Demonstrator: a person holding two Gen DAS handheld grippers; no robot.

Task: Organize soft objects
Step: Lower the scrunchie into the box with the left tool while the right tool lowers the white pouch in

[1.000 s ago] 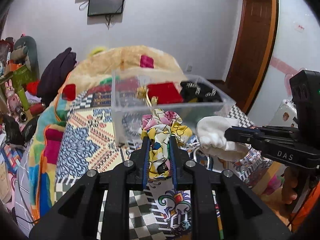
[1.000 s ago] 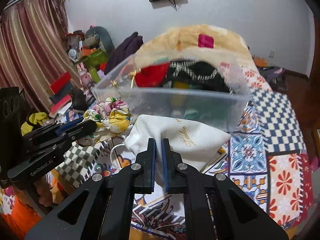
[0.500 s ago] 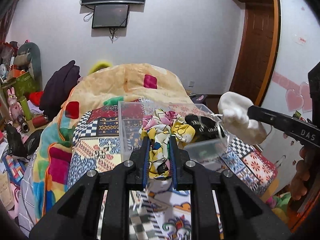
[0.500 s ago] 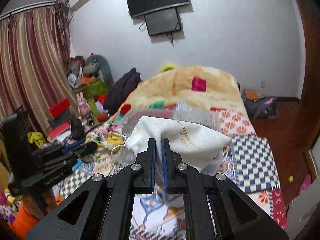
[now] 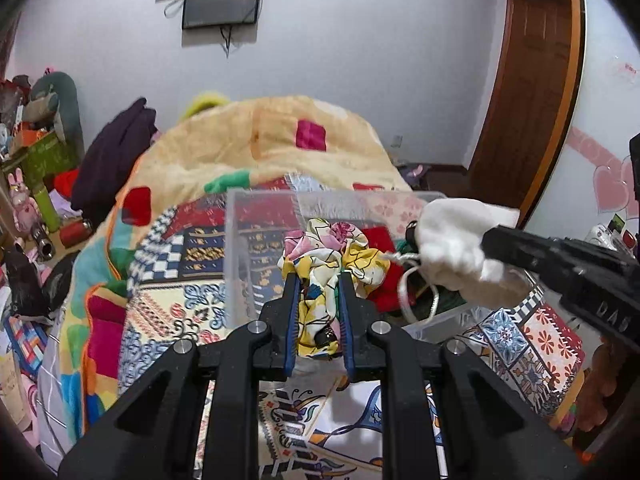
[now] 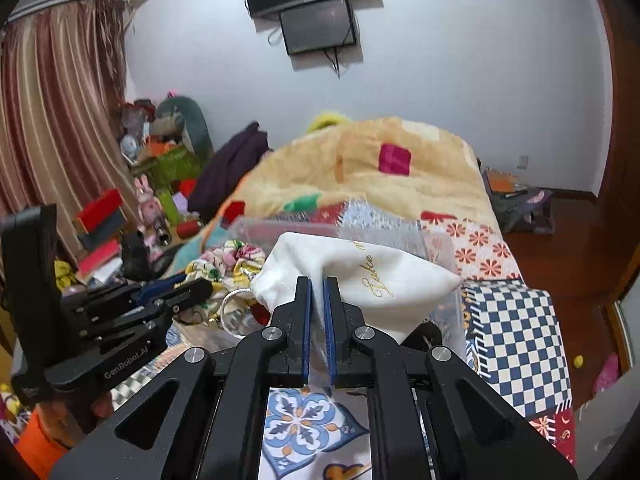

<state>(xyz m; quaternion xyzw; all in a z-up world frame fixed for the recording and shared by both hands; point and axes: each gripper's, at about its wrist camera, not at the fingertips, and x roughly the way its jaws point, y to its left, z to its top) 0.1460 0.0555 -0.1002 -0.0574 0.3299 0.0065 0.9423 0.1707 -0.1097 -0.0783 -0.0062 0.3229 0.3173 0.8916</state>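
Left gripper (image 5: 319, 304) clamped on a floral scrunchie (image 5: 334, 258), yellow/pink/white fabric bunched between the blue pads and spilling out past the tips. Right gripper (image 6: 317, 308) pinched tight on a white drawstring pouch (image 6: 360, 280), cloth caught in the narrow gap between the fingers, pouch body bulging forward and to the right of the tips.

Left wrist view only: inside of the clear plastic bin (image 5: 240, 240), with red fabric (image 5: 384, 264) and something dark and green near the pouch's cord, too cluttered to name. It also shows the pouch's loose white cord (image 5: 408, 280) dangling over the bin's right part, and the scrunchie hanging over the bin's middle, above the contents, seemingly not resting on them.

Right wrist view only: gold script lettering on the pouch, the curtain (image 6: 52, 140) and cluttered shelf at left, the bin mostly hidden behind the pouch, just its far rim showing.

Both items held side by side over the bin, scrunchie on the left, pouch on the right, near each other; contact between them hard to judge. Bin sits on the patchwork quilt (image 5: 168, 296) on the bed.
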